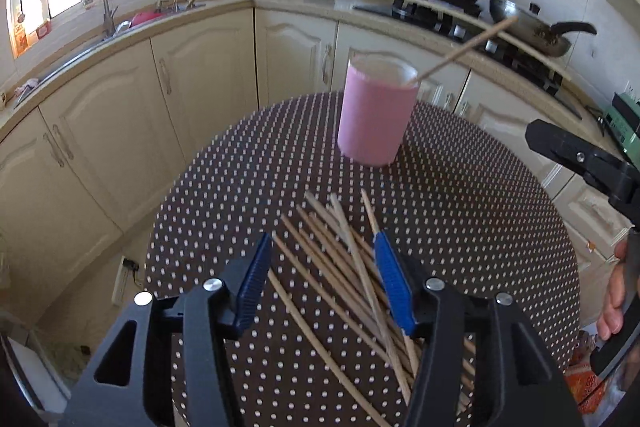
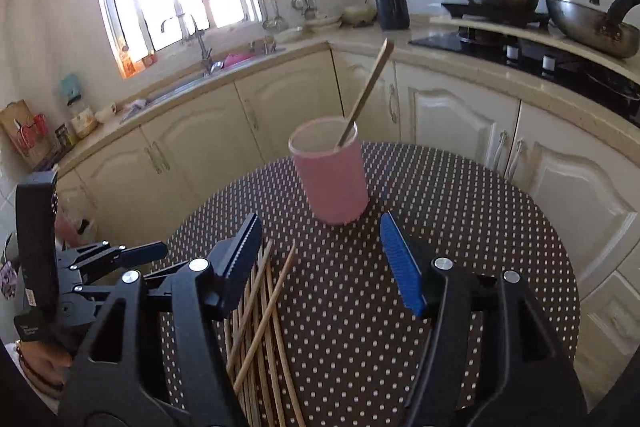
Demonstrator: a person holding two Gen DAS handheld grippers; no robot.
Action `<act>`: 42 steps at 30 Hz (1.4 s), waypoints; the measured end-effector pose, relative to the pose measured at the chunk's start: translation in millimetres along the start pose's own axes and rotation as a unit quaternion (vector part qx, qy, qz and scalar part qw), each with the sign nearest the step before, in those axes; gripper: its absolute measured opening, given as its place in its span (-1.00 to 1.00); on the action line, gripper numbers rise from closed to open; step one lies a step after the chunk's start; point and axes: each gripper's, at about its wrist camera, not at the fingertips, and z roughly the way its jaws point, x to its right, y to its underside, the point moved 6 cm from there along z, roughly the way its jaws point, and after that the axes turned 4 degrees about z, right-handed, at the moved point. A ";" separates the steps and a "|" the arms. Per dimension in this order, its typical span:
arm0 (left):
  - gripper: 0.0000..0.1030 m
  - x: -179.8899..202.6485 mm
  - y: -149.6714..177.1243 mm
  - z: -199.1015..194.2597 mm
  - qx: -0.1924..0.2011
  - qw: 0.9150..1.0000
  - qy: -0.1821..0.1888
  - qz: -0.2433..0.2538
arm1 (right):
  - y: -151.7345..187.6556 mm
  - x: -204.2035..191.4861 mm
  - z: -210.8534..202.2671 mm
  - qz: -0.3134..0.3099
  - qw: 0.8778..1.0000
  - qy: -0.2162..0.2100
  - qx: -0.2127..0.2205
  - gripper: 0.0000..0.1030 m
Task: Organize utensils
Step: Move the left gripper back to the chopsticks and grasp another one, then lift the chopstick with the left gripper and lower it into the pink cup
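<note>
No readable writing anywhere I can see. My left gripper (image 1: pixel 322 251) has its jaws apart and empty, hanging over the loose pile of chopsticks (image 1: pixel 352 279) on the dotted table (image 1: pixel 480 227). My right gripper (image 2: pixel 320 247) is open and empty too; the pile sits down by its left finger. The pink cup (image 2: pixel 330 175), one chopstick (image 2: pixel 366 91) in it, stands just ahead of both.

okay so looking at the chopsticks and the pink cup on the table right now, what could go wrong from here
1. The chopsticks lie crossed in a loose pile, so the open left gripper above them could pinch several at once or scatter them.
2. The cup is tall, with one chopstick leaning far over its rim; a bump while dropping in another might tip it.
3. The right gripper, also open, is close to the left one, so they might collide over the pile.
</note>
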 end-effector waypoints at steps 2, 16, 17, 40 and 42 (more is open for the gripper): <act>0.04 -0.6 16.6 12.1 -0.030 0.999 -0.006 -0.010 | 21.2 0.6 11.2 -0.001 0.999 0.000 -0.043 0.19; -0.39 -11.9 54.5 53.4 -0.106 0.993 -0.031 -0.043 | 76.0 -10.8 52.8 -0.010 0.983 -0.023 -0.181 0.02; -0.46 -13.4 54.8 53.3 -0.105 0.993 -0.037 -0.043 | 77.4 -11.9 55.9 -0.010 0.982 -0.023 -0.186 0.01; -0.89 -29.5 11.5 20.2 -0.005 0.997 0.004 -0.079 | 69.2 -47.0 125.5 0.023 0.967 -0.027 -0.252 -0.45; -0.89 -27.4 3.6 15.7 0.007 0.997 0.007 -0.073 | 67.2 -46.8 131.1 0.028 0.966 -0.030 -0.256 -0.50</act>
